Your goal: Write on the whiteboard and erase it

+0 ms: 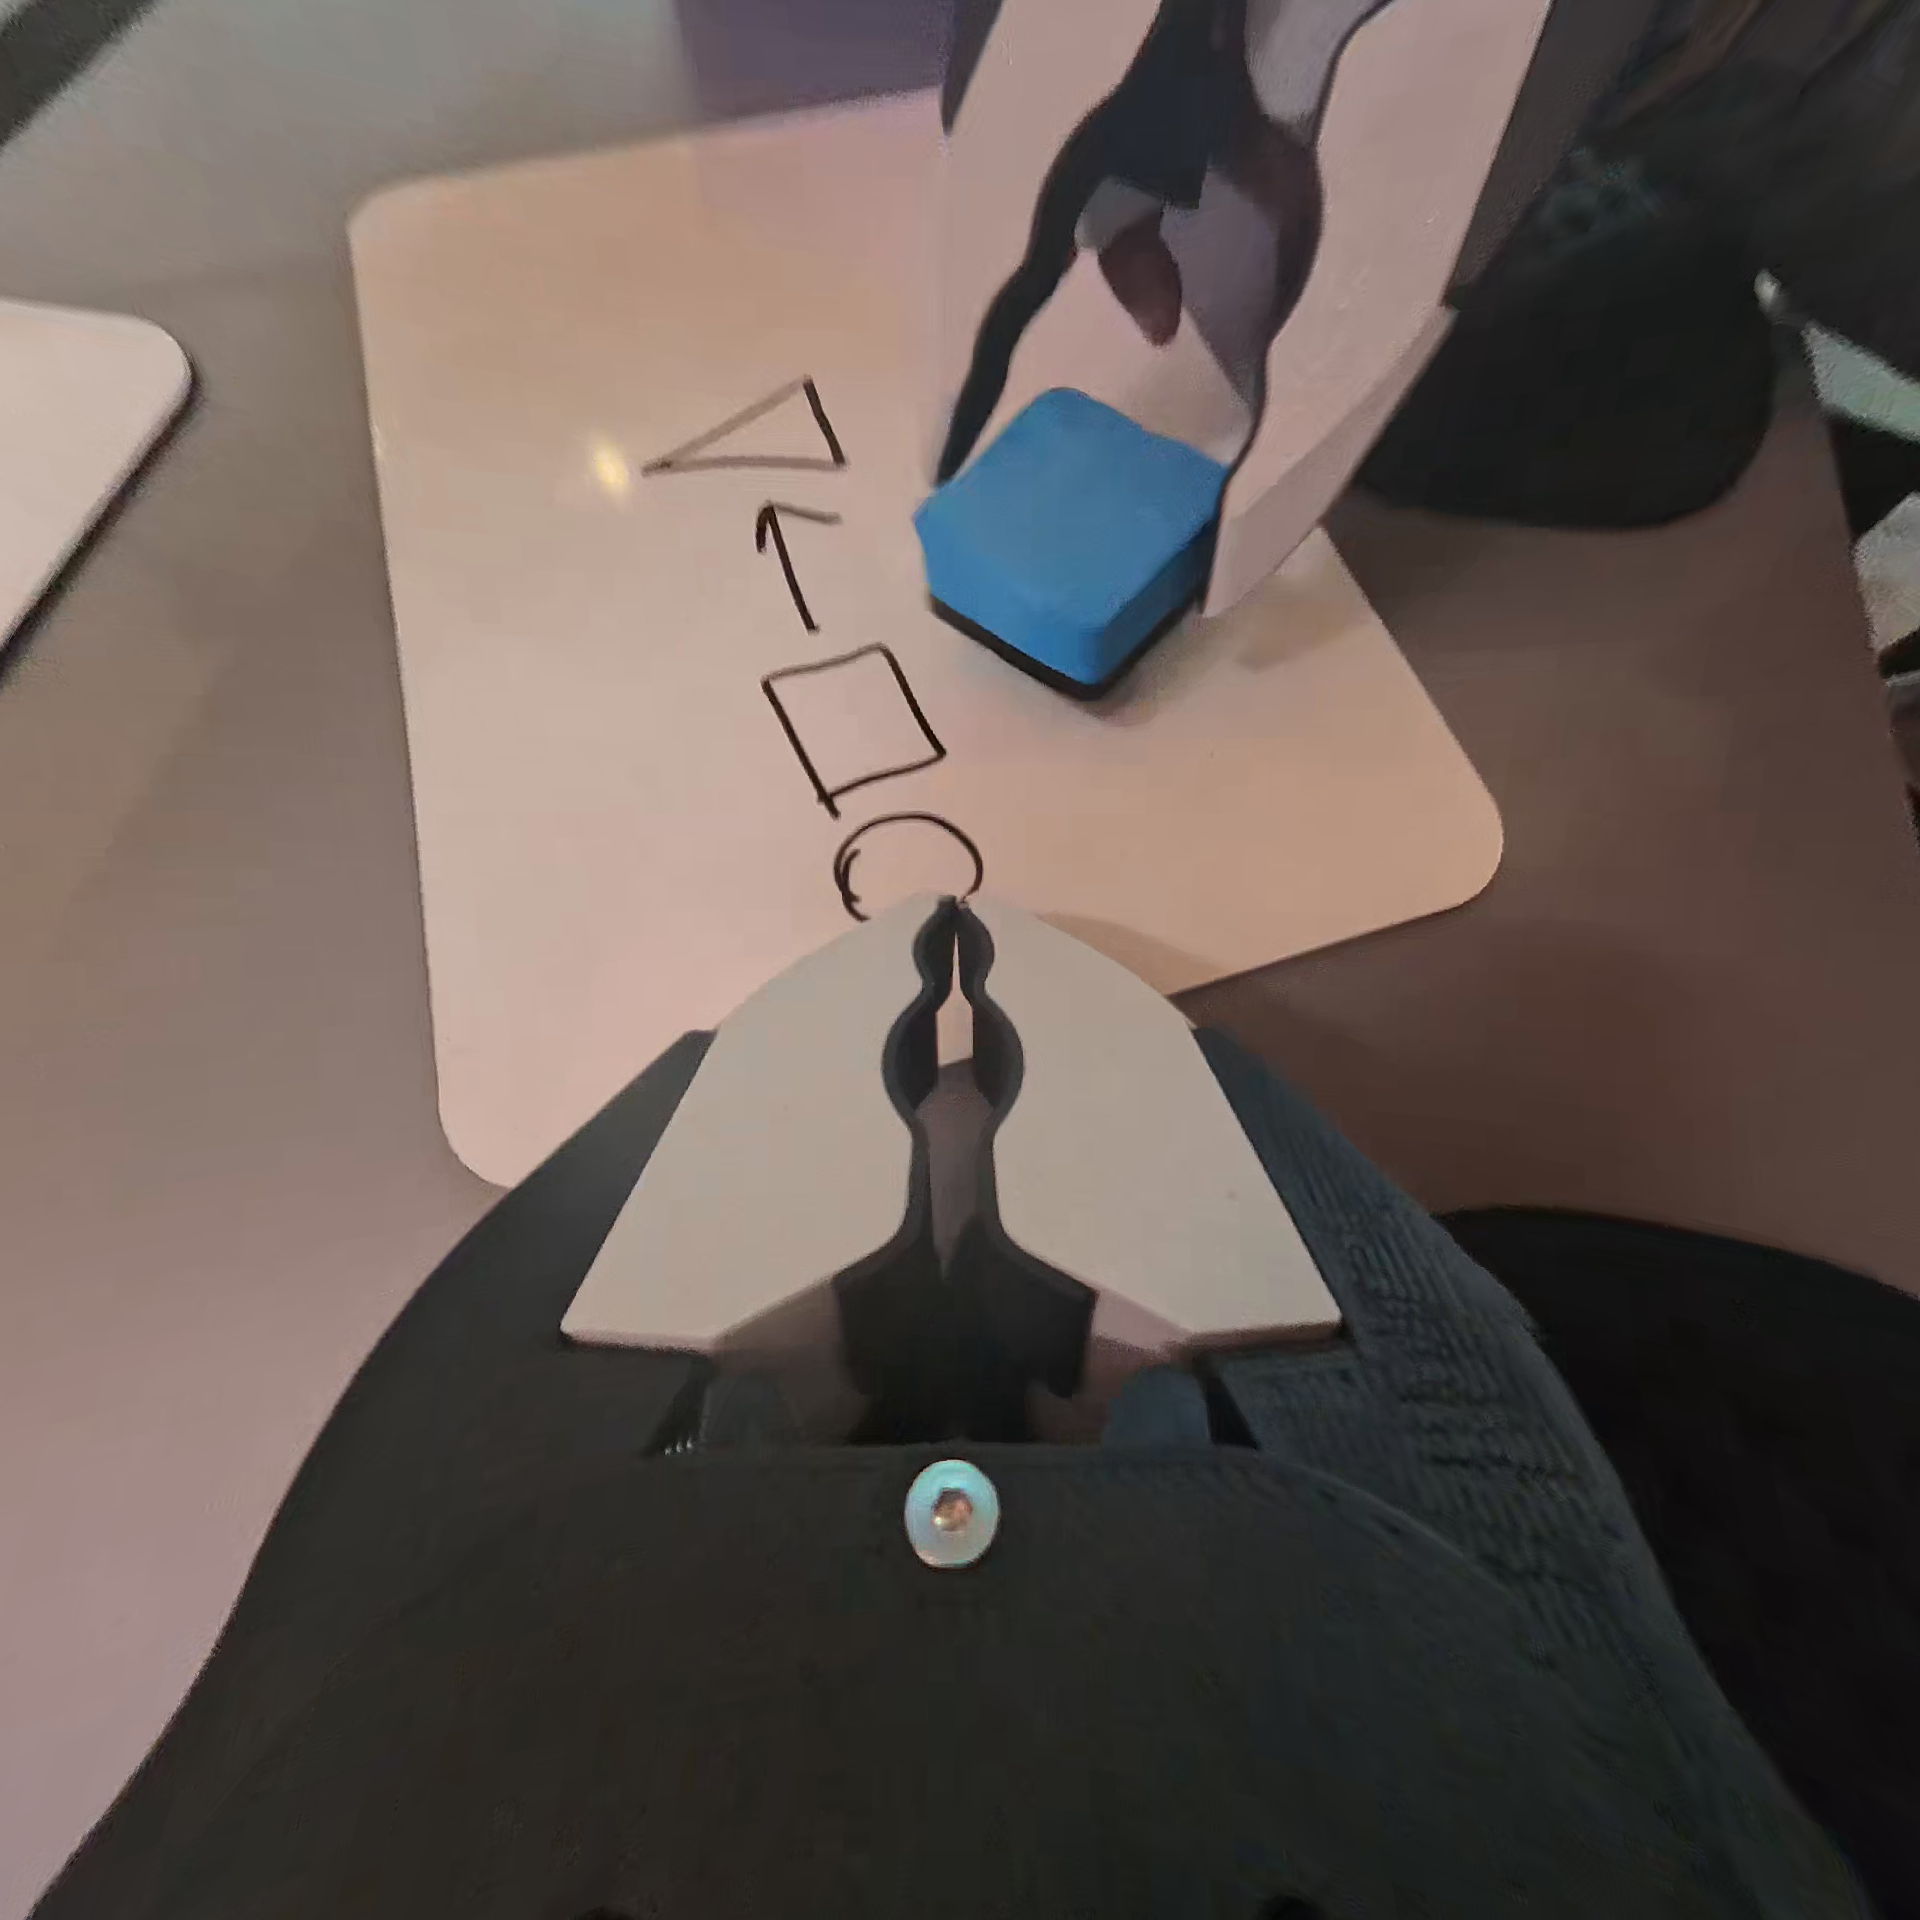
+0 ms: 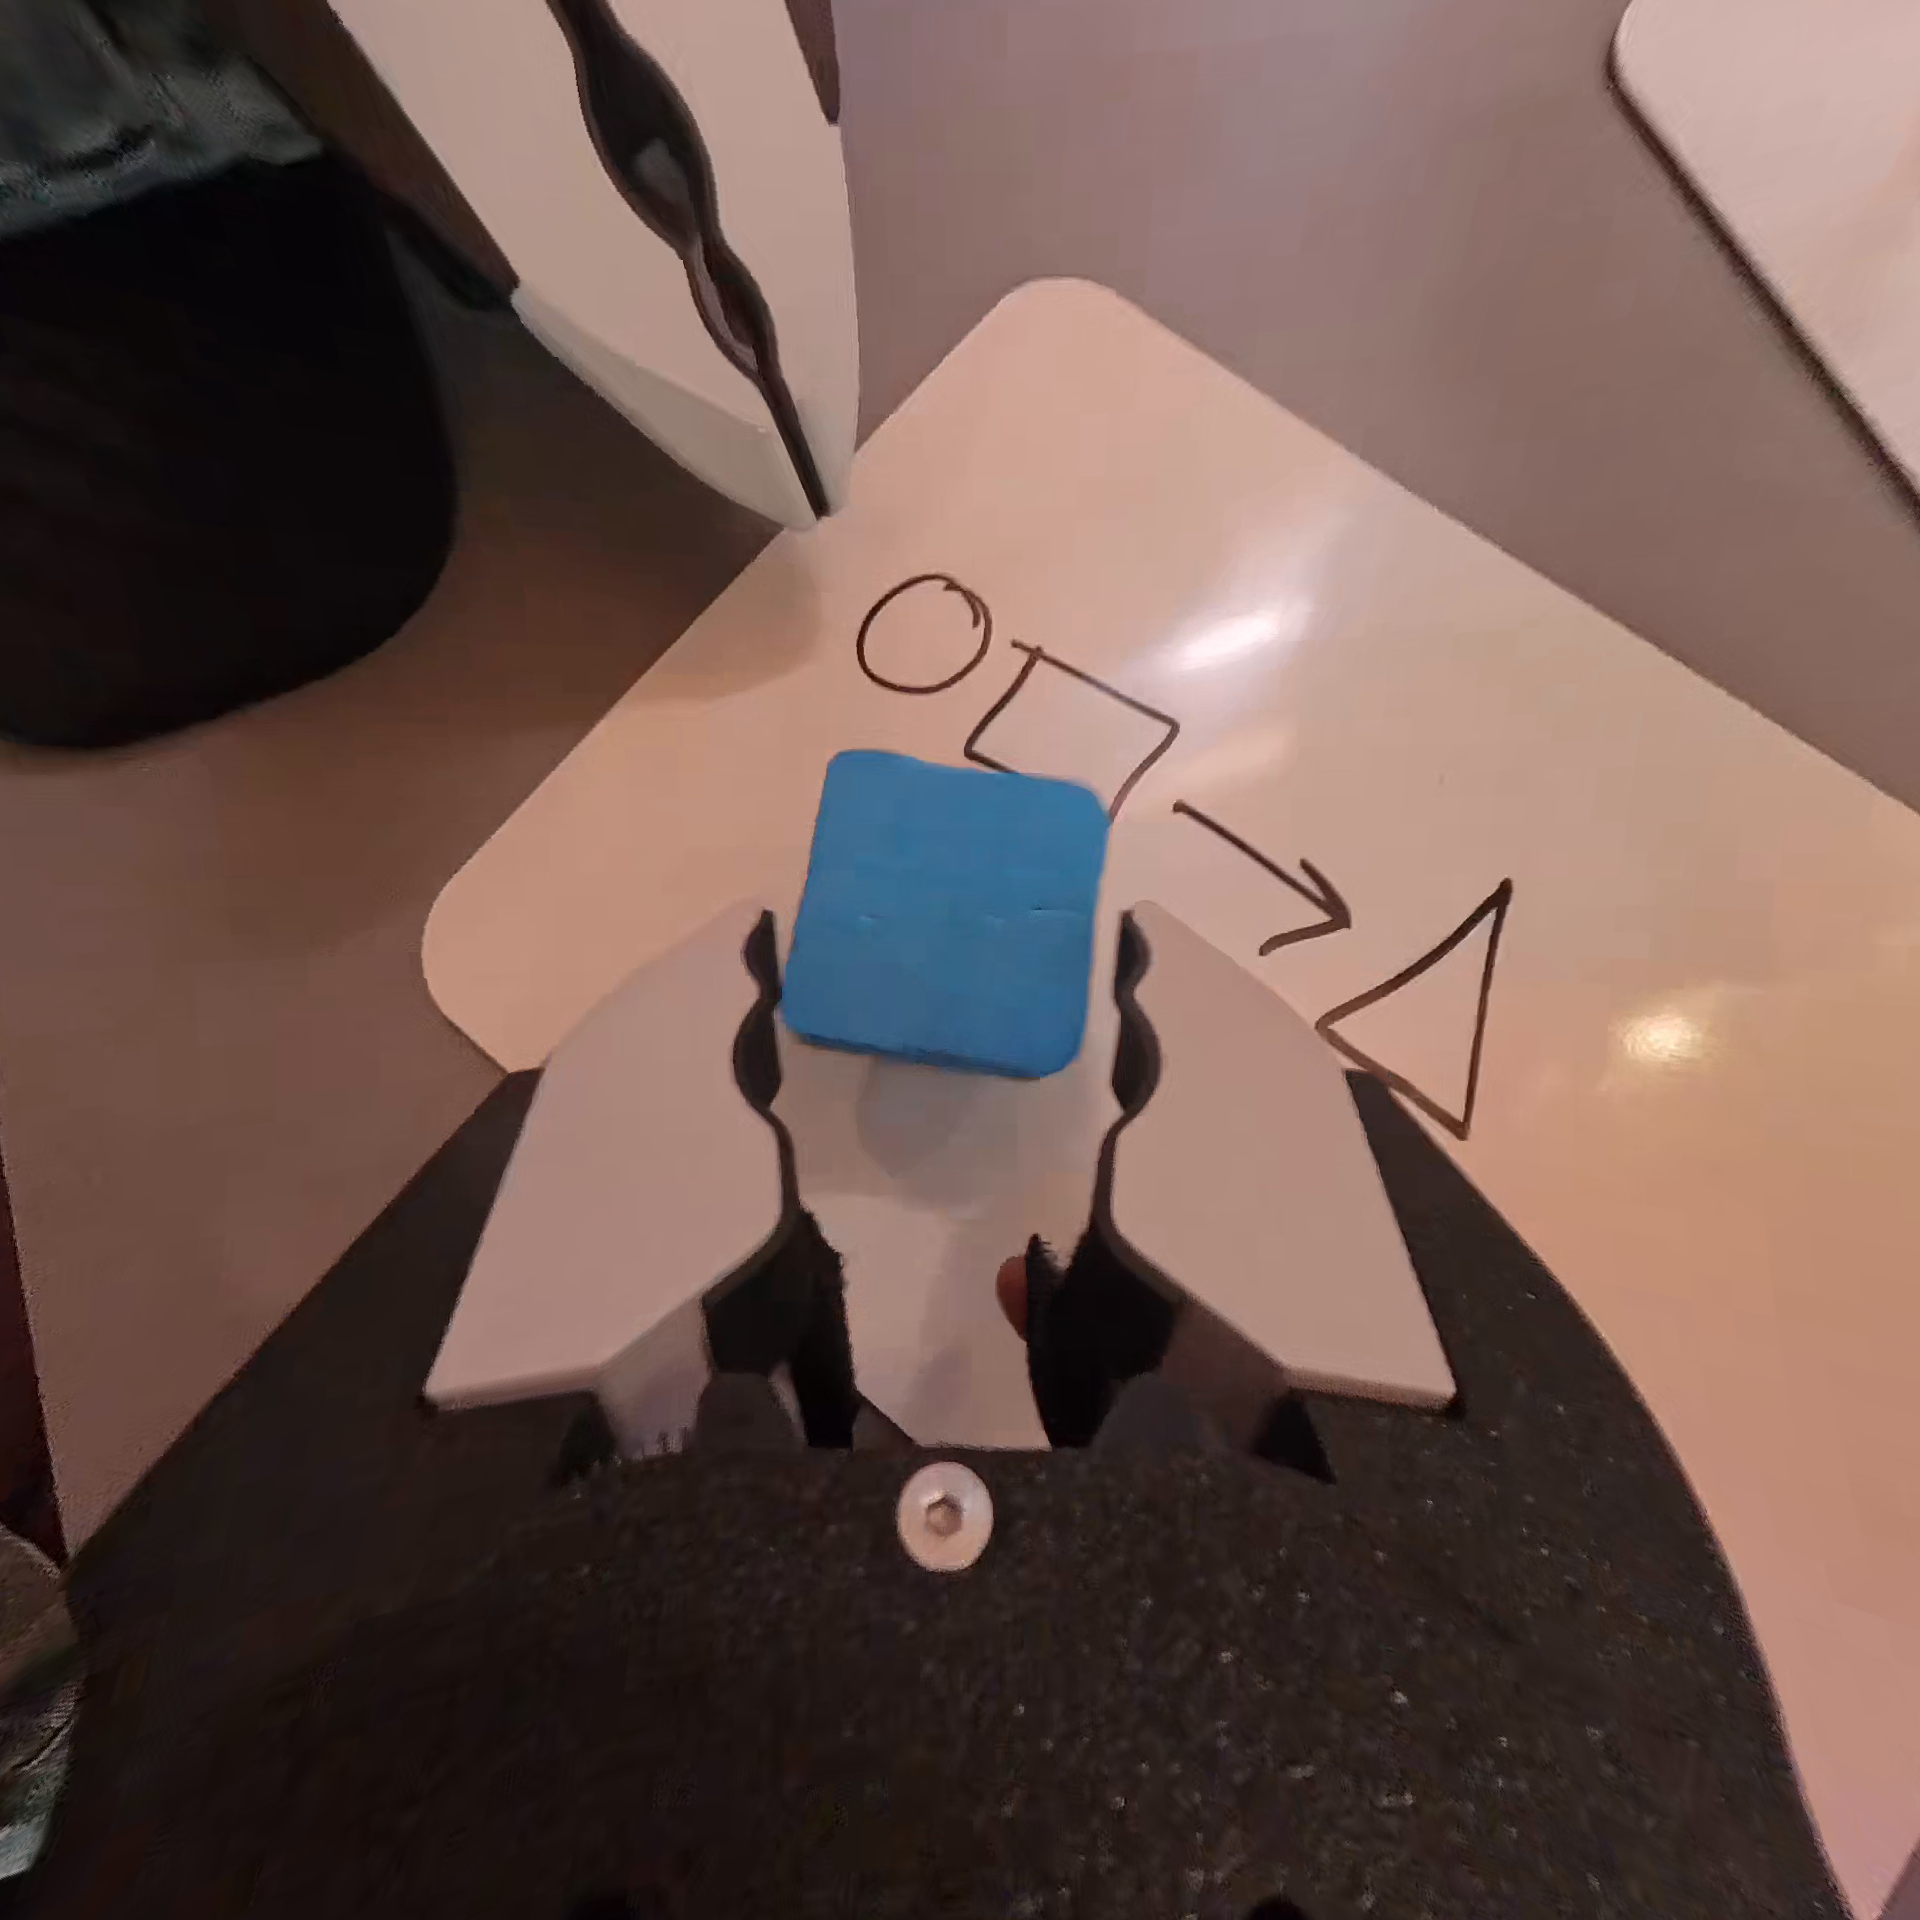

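The whiteboard (image 1: pixel 582 727) lies flat on the table and bears a black circle (image 2: pixel 920 636), a square (image 2: pixel 1075 743), an arrow (image 2: pixel 1268 873) and a triangle (image 2: pixel 1423 1018). A blue eraser (image 2: pixel 945 914) with a black base rests on the board beside the square. My right gripper (image 2: pixel 945 912) straddles the eraser. Its left pad (image 2: pixel 769 987) touches the eraser, and a slim gap shows at the right pad (image 2: pixel 1130 977). My left gripper (image 1: pixel 948 912) is shut and empty, with its tips over the circle at the board's near edge. It also shows in the right wrist view (image 2: pixel 816 509).
A second white board (image 1: pixel 73 436) lies apart on the table, and it shows in the right wrist view (image 2: pixel 1787 187) at the top right. A black rounded object (image 2: pixel 208 468) stands just off the whiteboard's edge, behind the left gripper. The gap from one gripper's tips to the other's is roughly 9 cm.
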The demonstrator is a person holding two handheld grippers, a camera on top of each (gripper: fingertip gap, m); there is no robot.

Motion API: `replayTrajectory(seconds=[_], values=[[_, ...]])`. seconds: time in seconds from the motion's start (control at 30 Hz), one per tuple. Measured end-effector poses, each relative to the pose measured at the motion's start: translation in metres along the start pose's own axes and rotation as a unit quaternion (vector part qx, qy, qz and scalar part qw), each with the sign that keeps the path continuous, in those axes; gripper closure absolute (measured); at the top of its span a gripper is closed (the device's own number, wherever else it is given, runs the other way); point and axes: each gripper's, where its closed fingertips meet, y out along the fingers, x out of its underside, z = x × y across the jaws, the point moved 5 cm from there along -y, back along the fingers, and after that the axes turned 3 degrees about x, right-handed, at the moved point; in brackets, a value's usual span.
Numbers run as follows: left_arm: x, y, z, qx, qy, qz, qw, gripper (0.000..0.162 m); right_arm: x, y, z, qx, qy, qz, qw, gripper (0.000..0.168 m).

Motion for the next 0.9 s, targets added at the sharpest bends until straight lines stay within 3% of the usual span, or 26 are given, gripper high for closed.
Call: replayTrajectory(seconds=[0.07, 0.23, 0.4, 0.5, 0.63, 0.77, 0.9], values=[[0.004, 0.003, 0.002, 0.006, 0.004, -0.024, 1.0, 0.162, 0.003, 0.001, 0.0, 0.006, 0.0, -0.018, 1.0, 0.091], [0.005, 0.003, 0.008, 0.027, 0.008, -0.039, 0.999, 0.162, 0.0, -0.004, -0.009, 0.002, 0.008, -0.025, 1.0, 0.102], [0.003, 0.004, 0.018, 0.063, 0.023, -0.034, 0.997, 0.161, 0.003, -0.003, -0.017, 0.032, 0.06, -0.05, 0.996, 0.1], [0.008, 0.009, 0.016, 0.049, 0.029, -0.054, 0.997, 0.161, 0.008, 0.001, -0.02, 0.045, 0.045, -0.069, 0.996, 0.116], [0.01, 0.016, 0.017, 0.058, 0.001, -0.062, 0.996, 0.162, 0.004, 0.005, -0.019, 0.038, 0.038, -0.075, 0.996, 0.118], [0.011, 0.017, 0.019, 0.087, -0.054, -0.063, 0.993, 0.162, -0.011, 0.02, -0.014, 0.033, 0.02, -0.079, 0.996, 0.118], [0.011, 0.016, 0.02, 0.081, -0.056, -0.069, 0.993, 0.162, -0.037, 0.046, -0.005, 0.042, 0.018, -0.054, 0.997, 0.118]])
